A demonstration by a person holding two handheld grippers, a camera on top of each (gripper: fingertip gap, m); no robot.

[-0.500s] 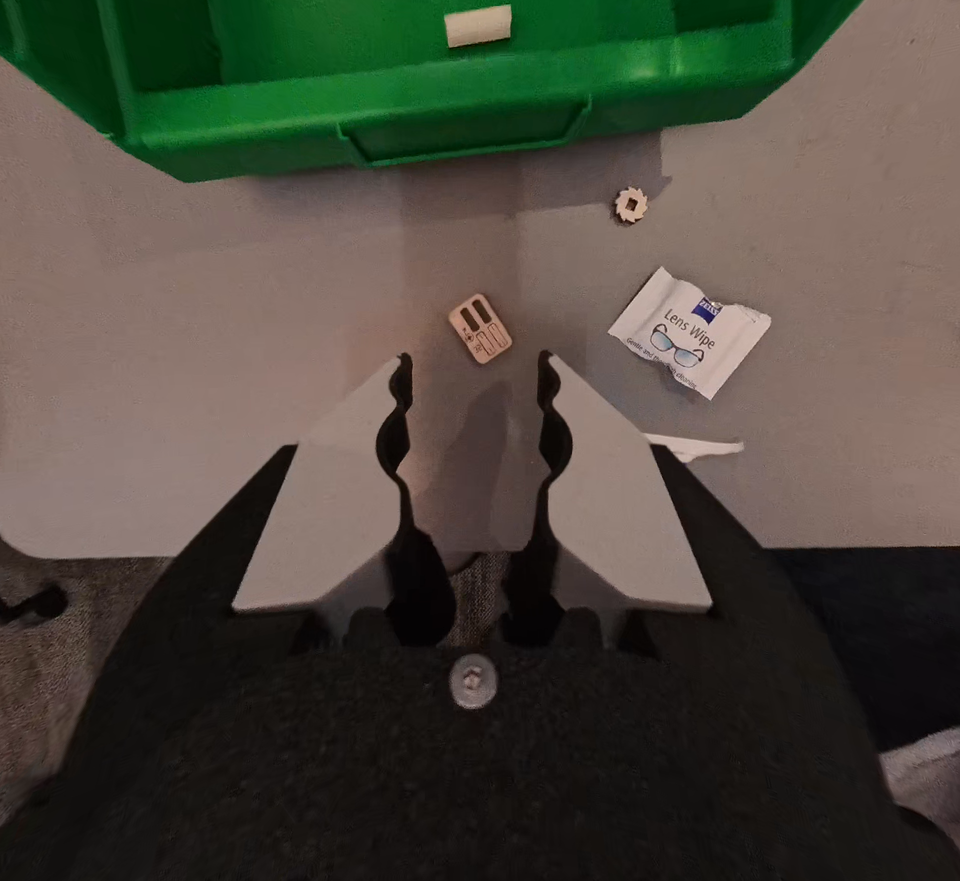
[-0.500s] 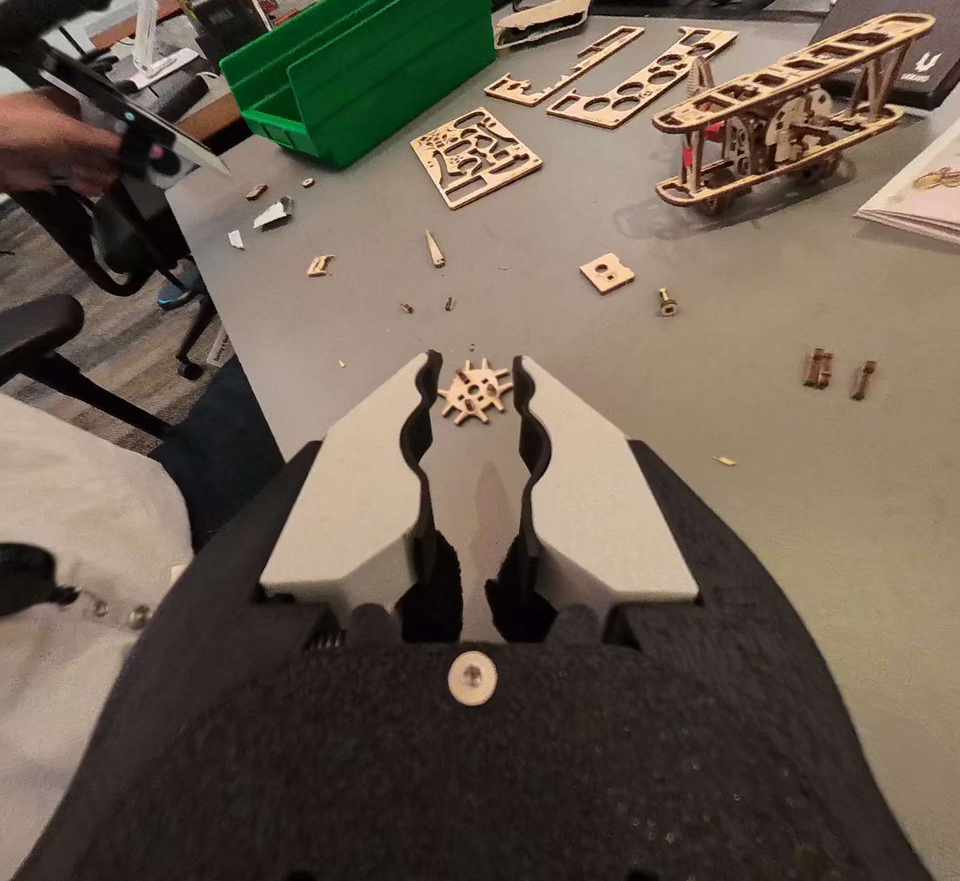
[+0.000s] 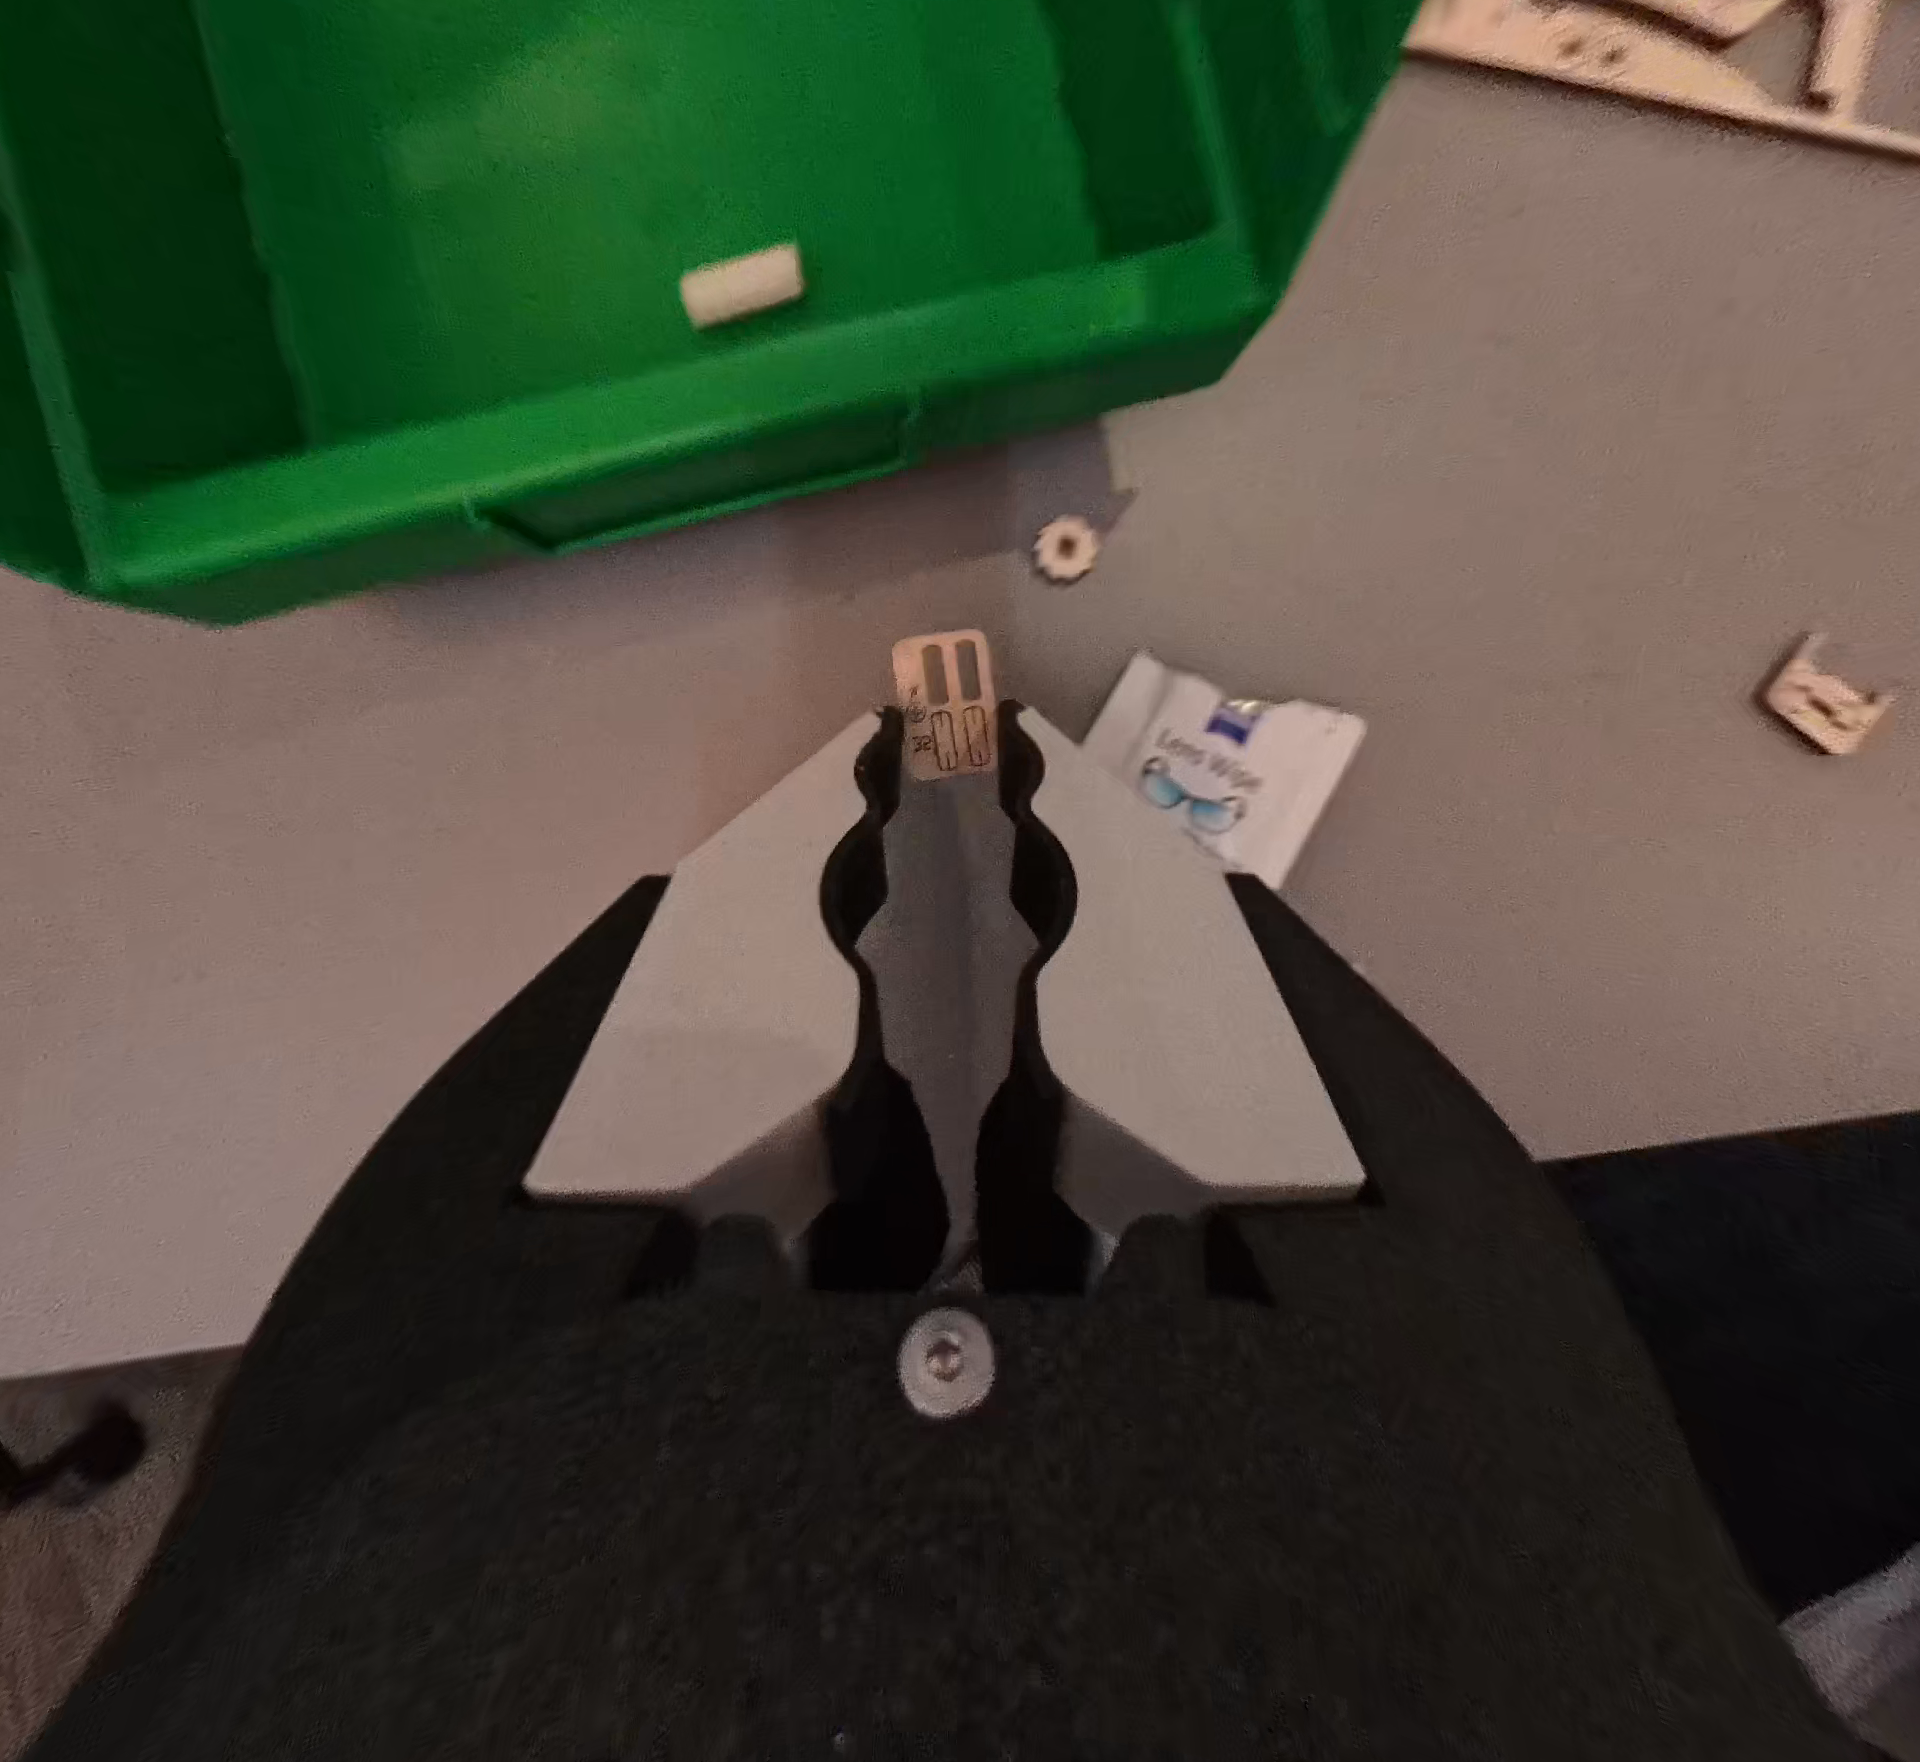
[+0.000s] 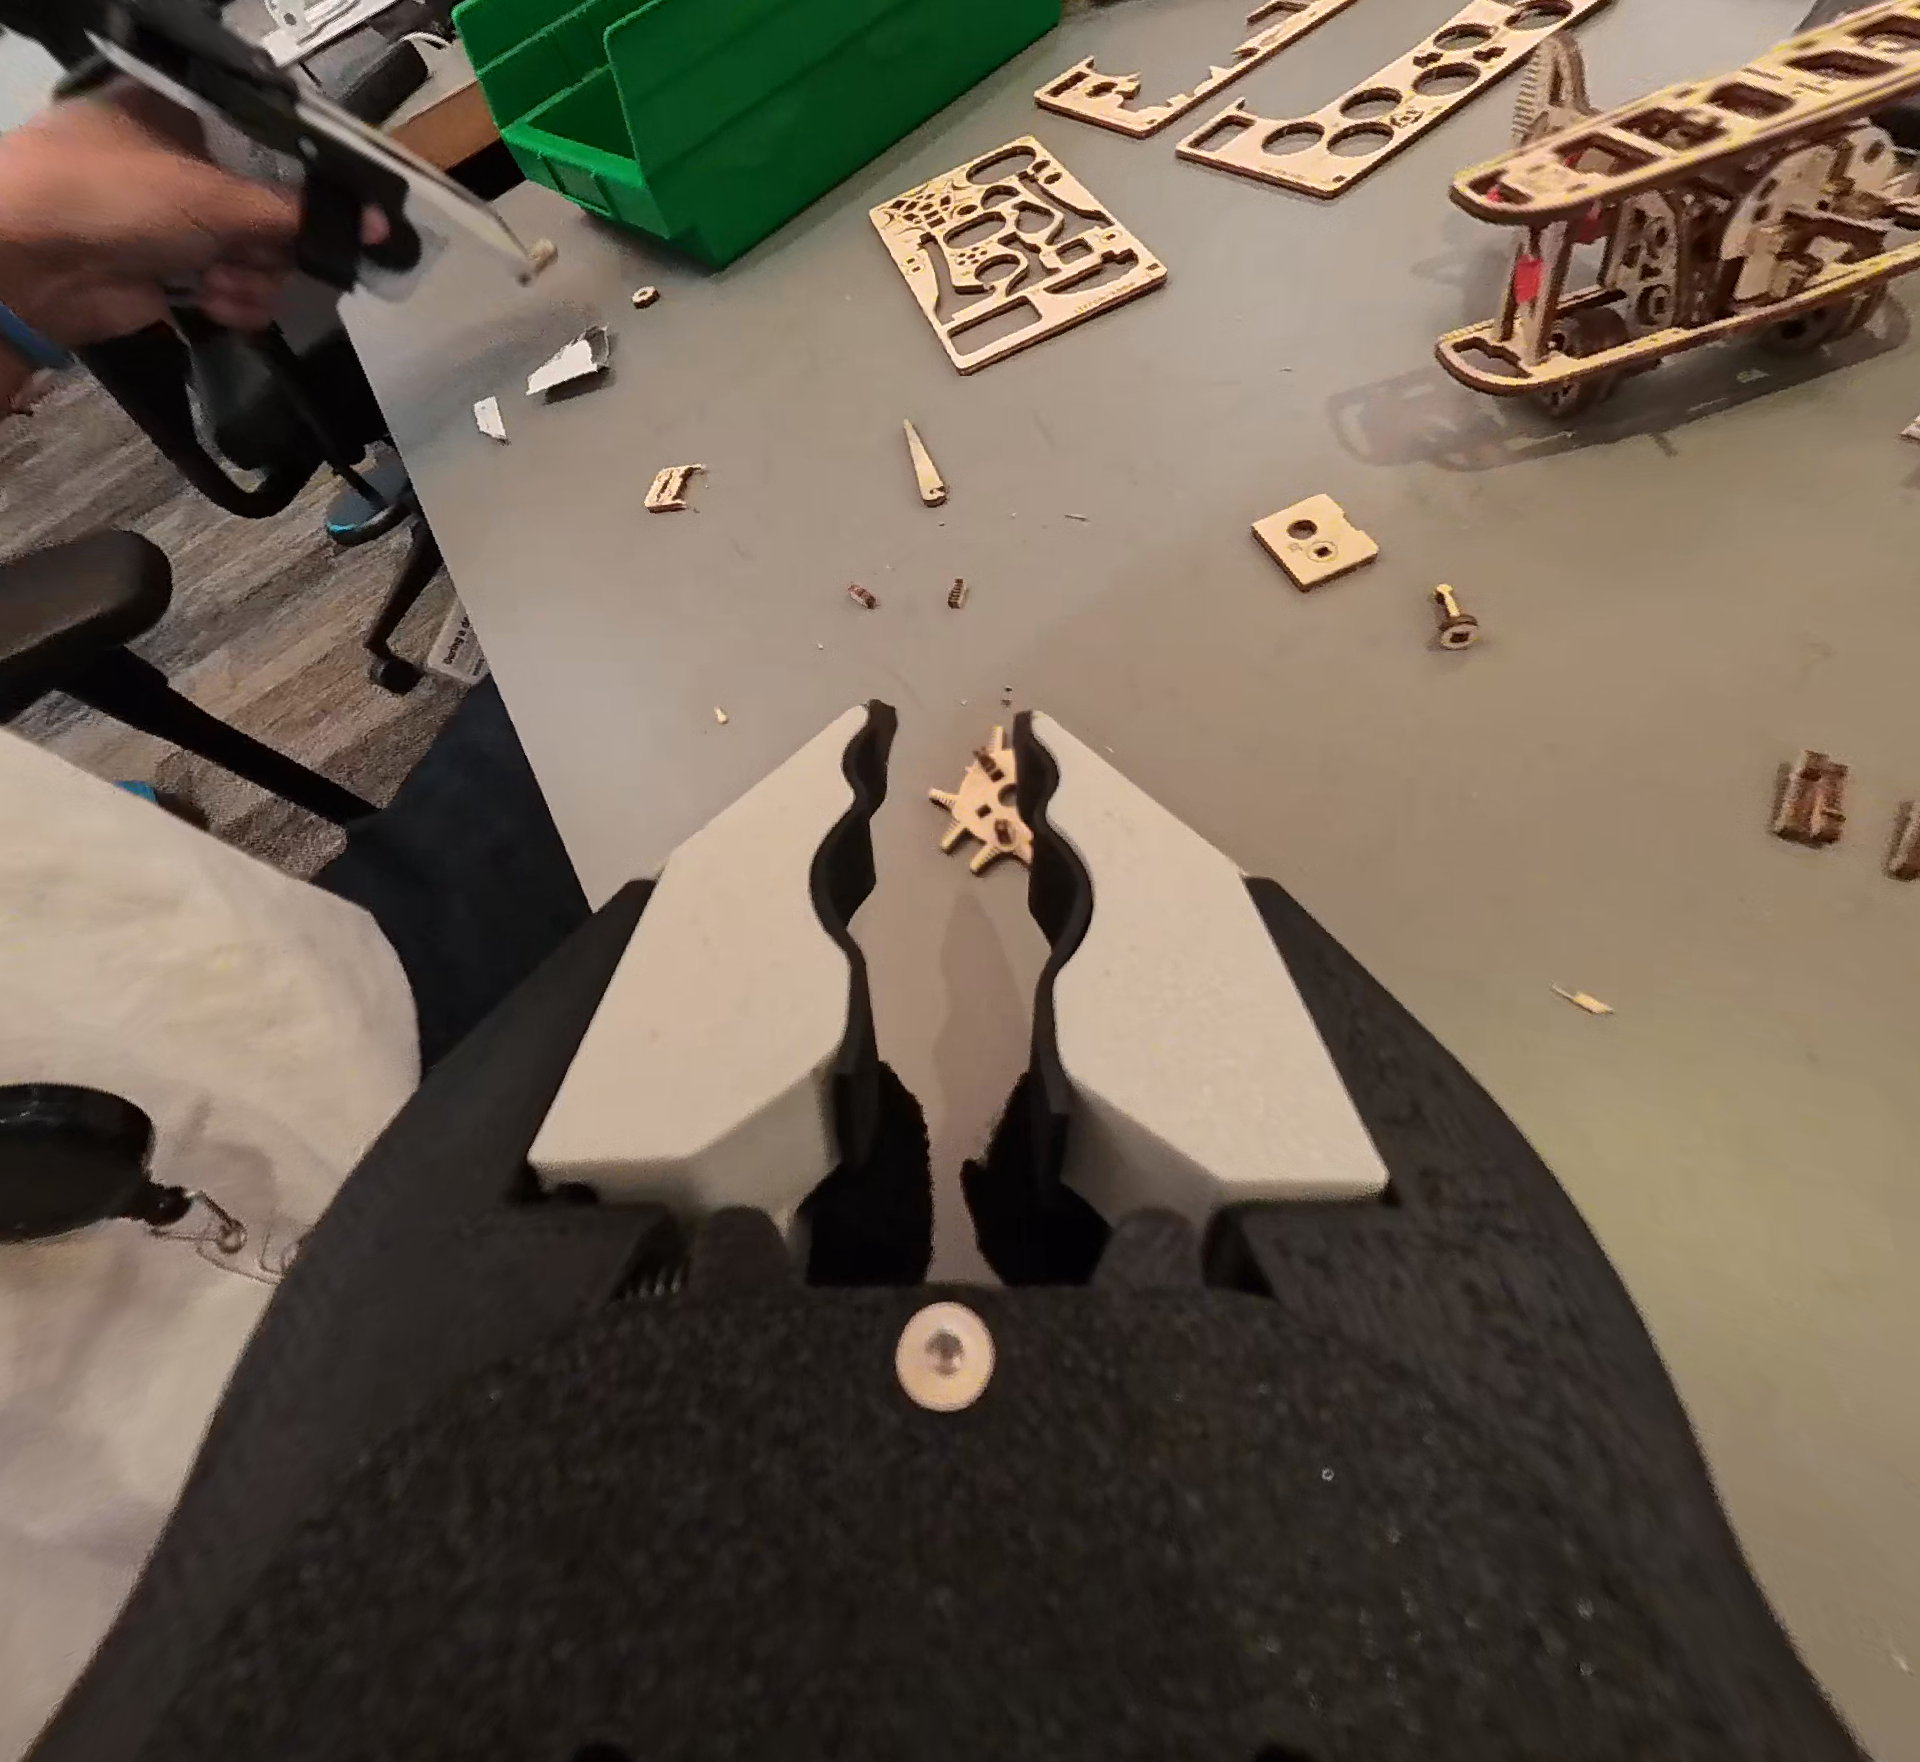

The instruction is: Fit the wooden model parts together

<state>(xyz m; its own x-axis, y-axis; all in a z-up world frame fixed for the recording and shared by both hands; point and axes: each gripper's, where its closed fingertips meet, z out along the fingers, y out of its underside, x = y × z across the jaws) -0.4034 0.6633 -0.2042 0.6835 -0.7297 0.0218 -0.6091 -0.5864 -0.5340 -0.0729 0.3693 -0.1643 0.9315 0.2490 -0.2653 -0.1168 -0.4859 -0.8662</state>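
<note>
Left tool (image 3: 948,725) grips slotted wooden plate (image 3: 948,710).

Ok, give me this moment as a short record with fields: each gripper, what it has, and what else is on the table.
left gripper: shut on small slotted wooden plate, lifted off the table in the right wrist view
right gripper: open, low over spiked wooden gear
gear position: by the right finger, contact unclear
table: green bin, biplane model, cut-out sheets, loose bits
</note>
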